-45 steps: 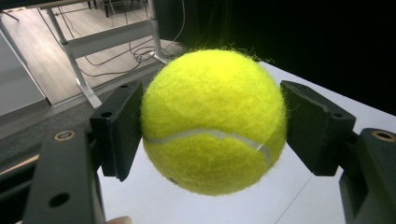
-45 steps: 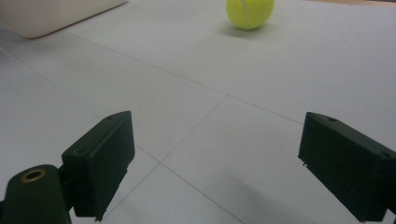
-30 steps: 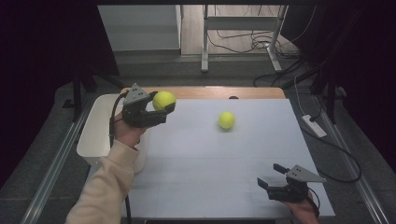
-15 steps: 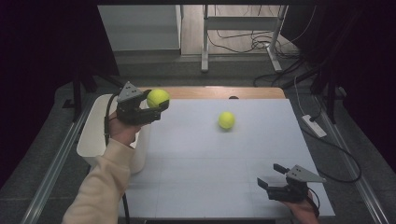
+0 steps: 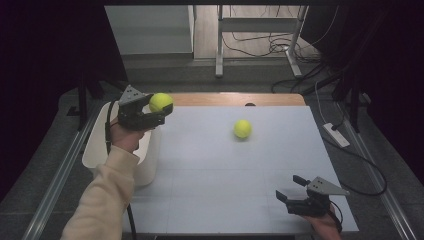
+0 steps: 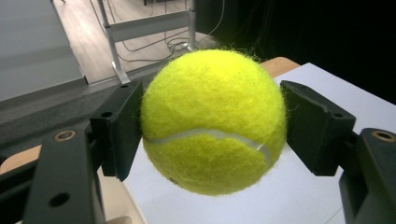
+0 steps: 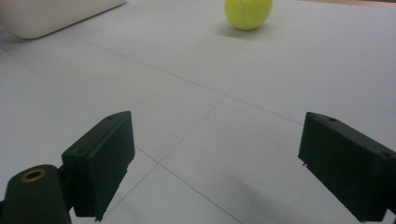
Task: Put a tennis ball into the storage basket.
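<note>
Left tool [image 5: 162,111]: clenched on a yellow tennis ball [image 5: 160,102], one black jaw pressed to each side of it; the left gripper view shows the held ball [image 6: 214,122] lifted clear of the desk, its white seam curving across the front.
Left tool's place: at about 10 o'clock on the desk, above the desk's left edge and the near rim of the white bin [image 5: 94,152].
Left arm: a cream sleeve [image 5: 100,200] rises from the bottom of the high view to the hand gripping the tool.
Right tool [image 5: 291,189]: released, jaws spread wide with nothing between them; it sits low at about 5 o'clock, near the desk's front right corner.
Second tennis ball [image 5: 242,128]: resting alone on the white desk [image 5: 215,175] at about 1 o'clock, well apart from both tools; in the right gripper view it lies far ahead, at the top of the picture [image 7: 248,13].
White bin: just beside the desk's left edge, at 9 o'clock.
</note>
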{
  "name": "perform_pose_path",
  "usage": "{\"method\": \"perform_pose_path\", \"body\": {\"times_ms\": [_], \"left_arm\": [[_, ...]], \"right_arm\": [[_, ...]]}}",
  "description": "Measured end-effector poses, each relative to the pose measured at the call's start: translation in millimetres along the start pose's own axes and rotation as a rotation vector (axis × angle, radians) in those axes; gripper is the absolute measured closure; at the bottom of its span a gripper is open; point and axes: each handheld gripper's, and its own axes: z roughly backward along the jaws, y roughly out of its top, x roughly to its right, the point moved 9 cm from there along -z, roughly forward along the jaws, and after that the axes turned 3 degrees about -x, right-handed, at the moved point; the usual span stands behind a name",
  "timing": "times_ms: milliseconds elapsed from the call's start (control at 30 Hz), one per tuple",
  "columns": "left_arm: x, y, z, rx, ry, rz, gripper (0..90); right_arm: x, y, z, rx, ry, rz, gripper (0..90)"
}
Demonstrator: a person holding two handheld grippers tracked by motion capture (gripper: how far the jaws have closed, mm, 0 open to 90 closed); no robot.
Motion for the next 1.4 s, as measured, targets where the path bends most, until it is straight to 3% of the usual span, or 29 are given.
{"method": "perform_pose_path", "body": {"times_ms": [1400], "left_arm": [[-65.3, -14.4, -0.6, -0.078, 0.131, 0.088, 26.8]], "right_arm": [[1.5, 1.8, 1.5, 0.011, -0.01, -0.006, 10.8]]}}
